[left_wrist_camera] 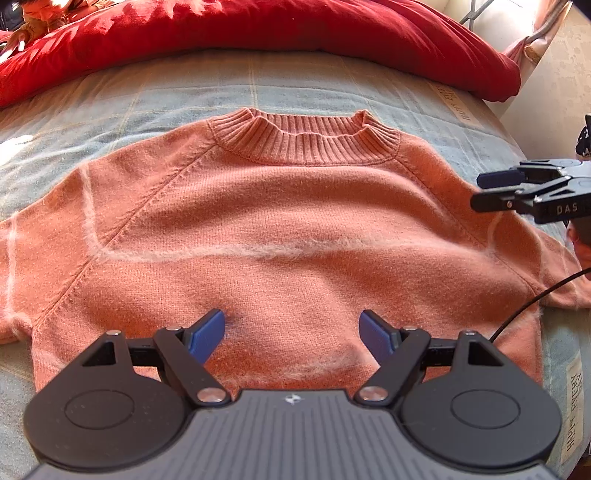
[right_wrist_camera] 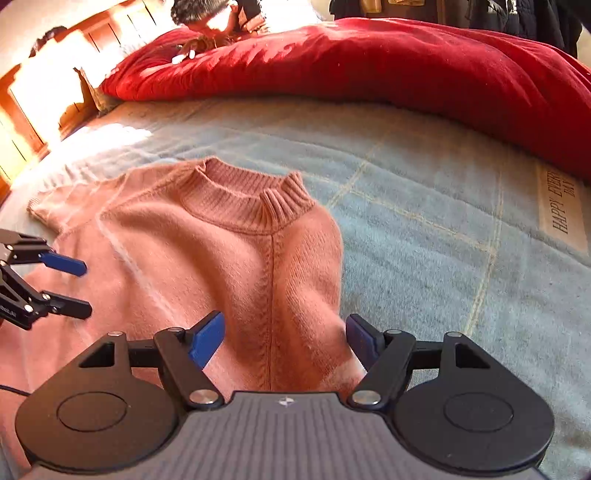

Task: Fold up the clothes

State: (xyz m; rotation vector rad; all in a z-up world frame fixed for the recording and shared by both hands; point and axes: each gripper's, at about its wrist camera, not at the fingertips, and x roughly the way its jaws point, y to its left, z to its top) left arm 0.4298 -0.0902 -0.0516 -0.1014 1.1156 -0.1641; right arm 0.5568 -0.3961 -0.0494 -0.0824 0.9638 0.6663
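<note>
A salmon-pink knitted sweater (left_wrist_camera: 288, 221) lies flat on the bed, ribbed collar (left_wrist_camera: 306, 142) away from me, both sleeves spread out. My left gripper (left_wrist_camera: 293, 336) is open and empty, hovering over the sweater's lower middle. My right gripper (right_wrist_camera: 286, 339) is open and empty over the sweater's (right_wrist_camera: 221, 258) right shoulder and sleeve; it also shows in the left wrist view (left_wrist_camera: 484, 192), above the right sleeve. The left gripper shows in the right wrist view (right_wrist_camera: 83, 288), over the sweater body.
A light blue checked blanket (right_wrist_camera: 443, 240) covers the bed. A red quilt (left_wrist_camera: 258, 29) is bunched along the far side. A black cable (left_wrist_camera: 535, 299) trails at the right. Wooden furniture (right_wrist_camera: 29, 103) stands beyond the bed's left end.
</note>
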